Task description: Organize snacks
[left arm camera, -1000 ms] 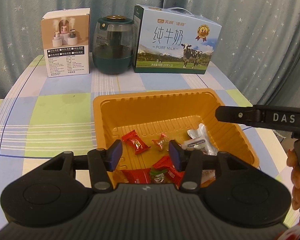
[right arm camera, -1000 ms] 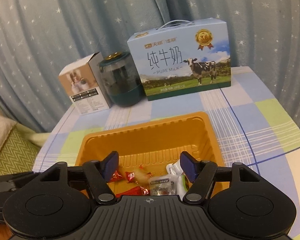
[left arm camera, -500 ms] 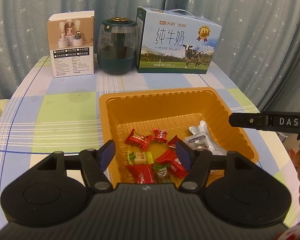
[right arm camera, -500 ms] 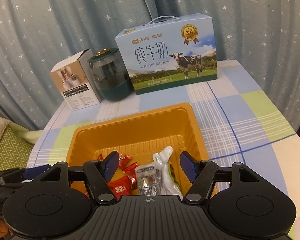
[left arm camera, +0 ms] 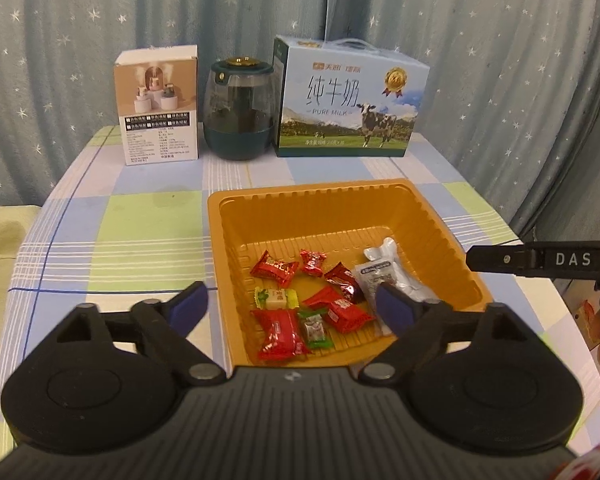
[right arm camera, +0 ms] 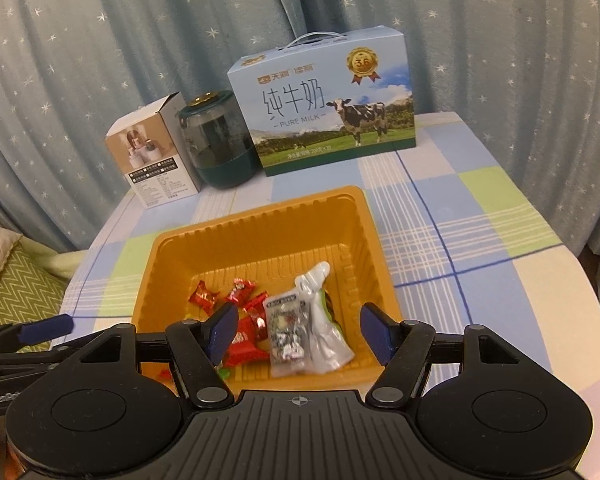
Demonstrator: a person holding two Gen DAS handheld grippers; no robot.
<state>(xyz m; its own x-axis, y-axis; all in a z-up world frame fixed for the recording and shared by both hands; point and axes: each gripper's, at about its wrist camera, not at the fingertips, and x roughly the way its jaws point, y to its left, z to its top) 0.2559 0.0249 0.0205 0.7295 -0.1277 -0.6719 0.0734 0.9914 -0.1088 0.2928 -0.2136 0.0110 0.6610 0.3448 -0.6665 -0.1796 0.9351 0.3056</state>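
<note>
Both views are fisheye cameras mounted behind the gripper fingers, looking forward and obliquely down along them.

Left wrist view: positioned at the near edge of the table (left arm camera: 112, 232), slightly left of the orange tray (left arm camera: 380, 194), facing the curtain (left arm camera: 80, 20). The tray lies close below.

Right wrist view: positioned at the same near edge, further right and angled leftward, so the tray (right arm camera: 260, 220) appears rotated.

Shared field: tray and its snacks, milk carton (left arm camera: 352, 100) (right arm camera: 320, 108), green jar (left arm camera: 240, 112) (right arm camera: 220, 140), small white box (left arm camera: 158, 108) (right arm camera: 152, 156), curtain. Each view also catches the opposite gripper at its edge.
</note>
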